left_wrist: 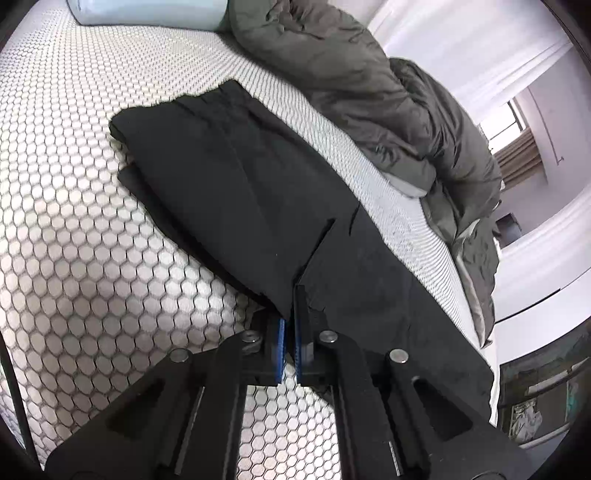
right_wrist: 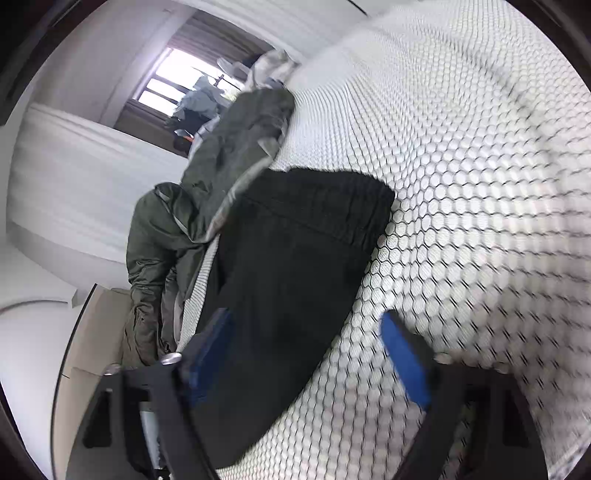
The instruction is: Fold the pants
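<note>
Left gripper (left_wrist: 290, 332) has its jaws pinched on the near edge of the black pants (left_wrist: 229, 177), folded on the bed (left_wrist: 74, 229). Only the right view shows the right gripper (right_wrist: 306, 354), jaws wide, straddling the pants' edge without gripping, waistband at the far end.

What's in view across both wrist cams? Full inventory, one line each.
pants: 1, black, partly folded, lying on the mattress cover, elastic waistband at the far end
mattress cover: 1, white with a dark honeycomb mesh pattern, under the pants
duvet: 1, olive-grey, bunched along the bed edge beside the pants
pillow: 1, pale blue, at the head of the bed
window: 1, bright, in the far wall; items in front of it too blurred to name
left gripper: 1, black with blue pads, jaws shut on the pants' near edge
right gripper: 1, black with blue pads, jaws open, straddling the pants' edge, blurred
</note>
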